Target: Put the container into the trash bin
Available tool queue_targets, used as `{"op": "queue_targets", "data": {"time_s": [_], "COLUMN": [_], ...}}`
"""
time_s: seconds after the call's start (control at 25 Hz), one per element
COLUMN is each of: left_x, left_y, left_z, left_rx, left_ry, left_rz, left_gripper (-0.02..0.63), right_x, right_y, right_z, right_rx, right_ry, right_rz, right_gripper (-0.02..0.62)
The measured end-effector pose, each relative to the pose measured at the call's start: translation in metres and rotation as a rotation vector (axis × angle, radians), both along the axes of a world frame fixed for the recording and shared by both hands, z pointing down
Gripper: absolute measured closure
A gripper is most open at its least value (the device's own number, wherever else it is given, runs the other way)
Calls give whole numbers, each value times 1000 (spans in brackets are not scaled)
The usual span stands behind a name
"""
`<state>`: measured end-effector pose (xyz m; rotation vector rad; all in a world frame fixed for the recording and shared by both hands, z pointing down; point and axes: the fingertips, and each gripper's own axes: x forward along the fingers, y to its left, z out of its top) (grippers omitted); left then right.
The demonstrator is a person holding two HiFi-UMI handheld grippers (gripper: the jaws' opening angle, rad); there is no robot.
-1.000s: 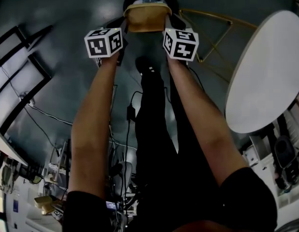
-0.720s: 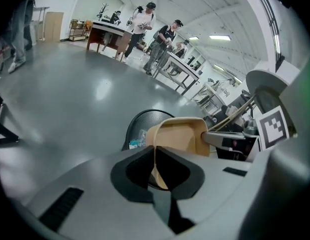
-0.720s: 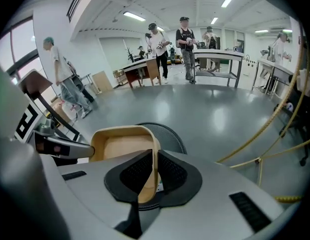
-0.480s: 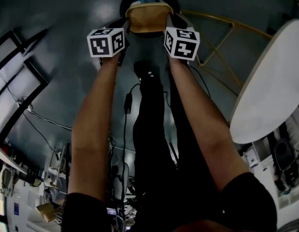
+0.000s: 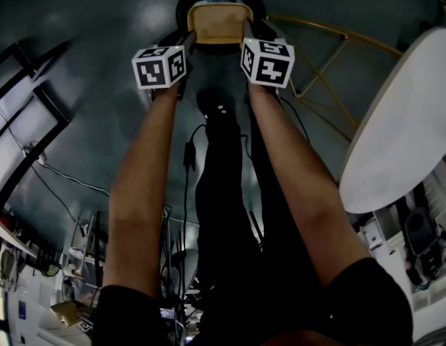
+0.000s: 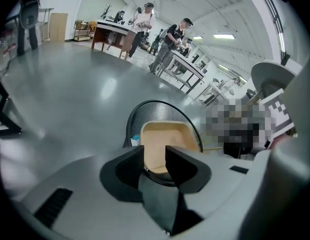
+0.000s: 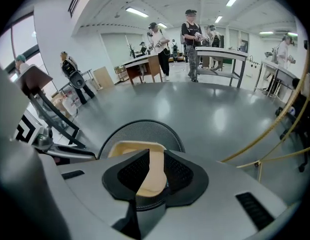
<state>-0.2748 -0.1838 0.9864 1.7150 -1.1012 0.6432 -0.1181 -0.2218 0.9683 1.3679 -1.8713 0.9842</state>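
Head view half-hides the left tongs and right tongs, both opening around the container rim.

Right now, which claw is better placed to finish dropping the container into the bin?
Right. The rim of the container sits between the opening jaws of the right claw, over the bin. The left claw is opening too, jaws wide apart, apparently clear of it. Likely only the right has something to release.
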Motion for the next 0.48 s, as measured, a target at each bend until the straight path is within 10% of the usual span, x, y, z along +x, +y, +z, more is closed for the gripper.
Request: {"op": "queue_targets", "data": {"time_s": [0.48], "left_x": [13], "left_y": [-3], "left_z": [-47], "left_rx": [53], "left_ry": [45], "left_rz": [-26], "left_gripper": [486], "right_x": [-43], "right_y": [9], "right_z": [-54], "right_rx": [51], "right_ry": [-55], "right_rz": [-138], "right_gripper": [492]}}
